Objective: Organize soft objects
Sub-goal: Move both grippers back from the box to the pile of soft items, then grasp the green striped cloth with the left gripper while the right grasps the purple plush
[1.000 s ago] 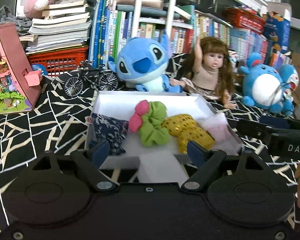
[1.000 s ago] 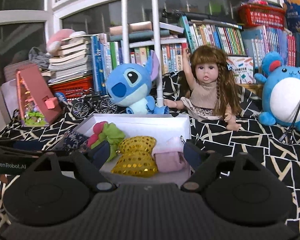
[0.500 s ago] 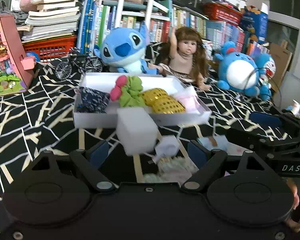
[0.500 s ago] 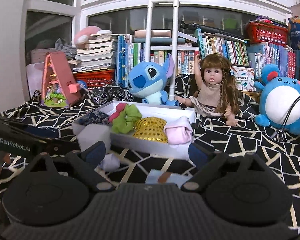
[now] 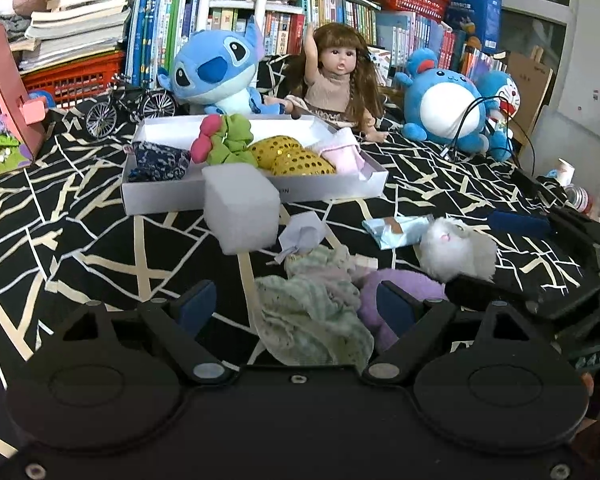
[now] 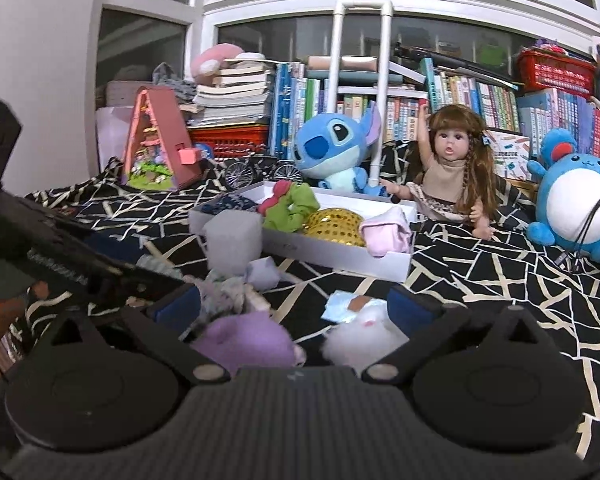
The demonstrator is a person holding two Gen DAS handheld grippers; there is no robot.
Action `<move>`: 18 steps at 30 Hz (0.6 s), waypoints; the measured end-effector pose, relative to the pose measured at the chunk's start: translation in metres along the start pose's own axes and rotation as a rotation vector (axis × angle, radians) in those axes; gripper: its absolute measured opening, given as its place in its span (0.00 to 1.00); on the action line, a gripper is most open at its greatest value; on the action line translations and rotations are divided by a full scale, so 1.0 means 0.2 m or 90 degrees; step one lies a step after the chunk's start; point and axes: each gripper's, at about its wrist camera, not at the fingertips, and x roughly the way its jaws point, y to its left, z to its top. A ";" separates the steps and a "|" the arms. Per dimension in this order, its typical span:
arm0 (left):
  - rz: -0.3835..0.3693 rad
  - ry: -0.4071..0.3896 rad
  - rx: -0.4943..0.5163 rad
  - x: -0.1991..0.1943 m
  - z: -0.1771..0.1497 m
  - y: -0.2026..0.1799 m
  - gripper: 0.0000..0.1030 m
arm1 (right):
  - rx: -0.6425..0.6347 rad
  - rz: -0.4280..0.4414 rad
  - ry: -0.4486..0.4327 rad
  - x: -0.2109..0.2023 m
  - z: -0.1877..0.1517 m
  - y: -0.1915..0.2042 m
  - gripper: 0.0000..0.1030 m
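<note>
Crumpled knit cloth [image 5: 316,312] lies between left tool [image 5: 296,308] open; right tool [image 6: 296,308] open.

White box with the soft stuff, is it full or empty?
Partly full: the white box holds four soft things in a row; its back strip is bare.

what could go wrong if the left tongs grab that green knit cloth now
The green knit cloth lies bunched against the purple plush, so the open left tongs may pinch both. The white box already looks crowded, and the grey foam block stands in front of it, easy to knock.
</note>
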 end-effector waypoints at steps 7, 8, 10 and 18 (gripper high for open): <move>-0.005 0.018 -0.010 0.04 -0.02 0.01 0.84 | -0.025 0.020 0.024 0.01 -0.06 0.05 1.00; -0.006 0.020 -0.010 0.05 -0.02 0.01 0.84 | -0.027 0.021 0.027 0.01 -0.07 0.06 1.00; -0.007 0.024 -0.011 0.07 -0.03 0.00 0.84 | -0.032 0.024 0.031 0.01 -0.08 0.07 1.00; -0.008 0.032 -0.025 0.11 -0.04 0.00 0.84 | -0.060 0.030 0.049 0.05 -0.12 0.13 1.00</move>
